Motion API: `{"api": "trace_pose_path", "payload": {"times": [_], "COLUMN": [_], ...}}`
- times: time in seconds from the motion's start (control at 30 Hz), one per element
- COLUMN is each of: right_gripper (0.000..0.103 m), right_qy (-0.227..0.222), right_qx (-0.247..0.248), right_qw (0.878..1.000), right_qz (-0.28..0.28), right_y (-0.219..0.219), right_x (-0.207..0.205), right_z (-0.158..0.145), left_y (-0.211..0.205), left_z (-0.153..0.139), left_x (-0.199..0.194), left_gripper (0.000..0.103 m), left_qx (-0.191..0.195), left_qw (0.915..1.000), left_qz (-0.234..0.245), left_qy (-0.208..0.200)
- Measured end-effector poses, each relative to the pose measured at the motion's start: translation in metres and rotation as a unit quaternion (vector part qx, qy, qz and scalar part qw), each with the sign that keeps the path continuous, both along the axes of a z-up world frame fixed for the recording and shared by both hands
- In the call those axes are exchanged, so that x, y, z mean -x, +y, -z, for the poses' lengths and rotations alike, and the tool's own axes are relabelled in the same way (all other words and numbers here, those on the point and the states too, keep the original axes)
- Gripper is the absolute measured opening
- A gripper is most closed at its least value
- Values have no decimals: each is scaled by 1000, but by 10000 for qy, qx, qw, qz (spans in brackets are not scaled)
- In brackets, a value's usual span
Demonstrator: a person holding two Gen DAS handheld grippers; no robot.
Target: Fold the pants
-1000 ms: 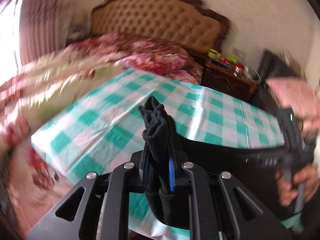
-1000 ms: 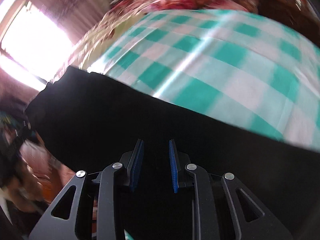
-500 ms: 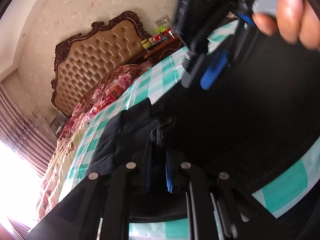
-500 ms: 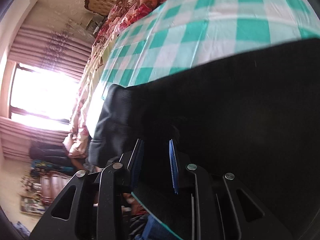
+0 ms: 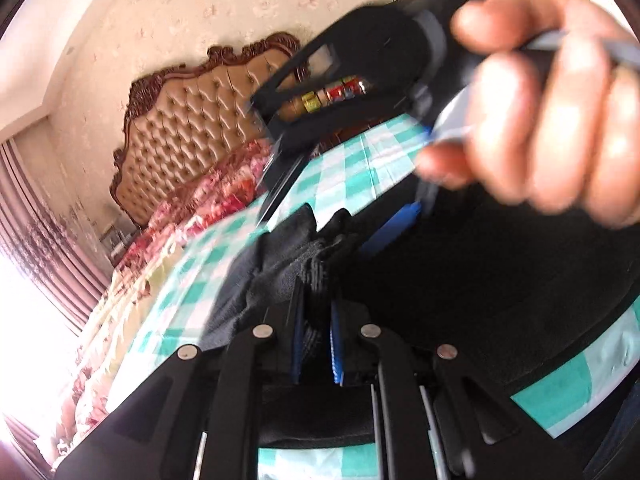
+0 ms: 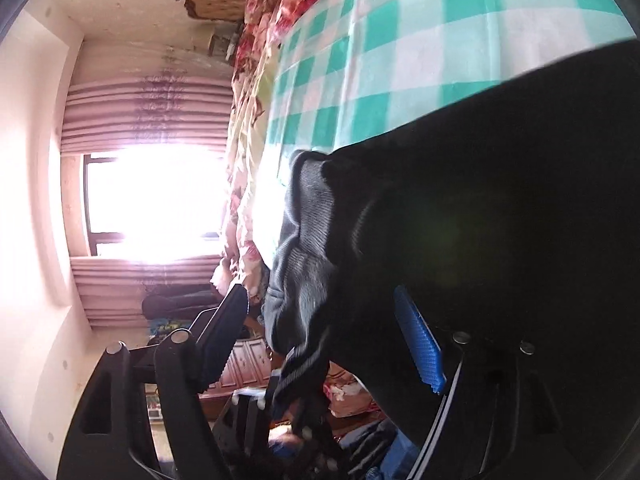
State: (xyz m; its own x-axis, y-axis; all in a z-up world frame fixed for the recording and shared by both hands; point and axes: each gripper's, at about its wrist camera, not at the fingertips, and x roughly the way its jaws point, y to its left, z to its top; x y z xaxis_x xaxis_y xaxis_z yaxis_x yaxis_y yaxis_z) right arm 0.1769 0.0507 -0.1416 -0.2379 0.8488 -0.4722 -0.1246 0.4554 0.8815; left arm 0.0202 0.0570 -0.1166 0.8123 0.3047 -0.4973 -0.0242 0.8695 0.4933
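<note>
The black pants [image 5: 500, 288] lie spread on a green and white checked cloth [image 5: 352, 176]. At the bottom of the left wrist view my left gripper [image 5: 316, 320] is shut on a bunched ribbed edge of the pants. A hand [image 5: 560, 112] holds my right gripper [image 5: 328, 220] just above that edge. In the right wrist view the right gripper [image 6: 320, 336] has its jaws opening wide. The ribbed edge of the pants [image 6: 304, 248] hangs between the jaws, and neither pad presses on it.
A tufted brown headboard [image 5: 192, 136] and floral bedding [image 5: 208, 200] lie beyond the checked cloth [image 6: 360, 40]. A bright window [image 6: 152, 196] with striped curtains [image 6: 148, 108] is off to the side. Small bottles stand on a dark cabinet by the bed.
The right gripper's jaws have sprung apart and let go of the black fabric. The left gripper, still shut on its edge, swung over and down onto the spread pants.
</note>
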Motion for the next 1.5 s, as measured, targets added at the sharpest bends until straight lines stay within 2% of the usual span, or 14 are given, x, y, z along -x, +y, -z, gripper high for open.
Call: {"api": "trace_pose_path", "payload": {"times": [0.13,0.23,0.33,0.4,0.5,0.6,0.63,0.67,0.73,1.0,1.1,1.27,1.37,1.5], "right_gripper": [68,54,35,27,25,24,24,24,24,24,24,23,23,23], "right_qy": [-143,-323,-770,-1000,-1212,-1162,-1078,-1005,-899,-968,-1001,-1163,-1228,-1005], "right_qx": [241,499,656,671,844,896,879,883,861,723,743,765,924,1146], "right_qw": [9995,9979,9947,9926,9890,9890,9899,9905,9915,9916,9910,9878,9839,9811], "right_qz": [-153,-261,-206,-123,48,209,261,307,367,463,496,691,917,1196], "right_y": [24,20,6,-6,-28,-43,-48,-51,-57,-72,-80,-102,-127,-162], "right_x": [-6,-4,0,0,7,11,13,12,11,11,11,10,9,10], "right_z": [-1,-2,-13,-21,-26,-25,-23,-21,-19,-44,-52,-71,-69,-46], "left_y": [-9,-18,-34,-44,-55,-59,-59,-57,-51,11,19,22,42,49], "left_z": [1,0,1,1,-3,-8,-10,-11,-10,26,31,46,43,46], "left_x": [9,14,20,23,27,29,35,40,50,84,76,64,65,69], "left_gripper": [11,11,10,10,11,32,54,64,65,64,65,66,68,70], "left_qx": [-215,-252,-276,-183,220,783,894,888,805,468,358,-487,-231,-300], "left_qw": [9996,9989,9969,9952,9929,9875,9861,9859,9876,9985,9990,9980,9980,9979], "left_qz": [144,369,695,910,1126,1347,1362,1350,1254,-117,-194,-397,-582,-532], "left_qy": [-75,-152,-242,-294,-331,-257,-329,-433,-496,-251,-181,-74,28,229]}}
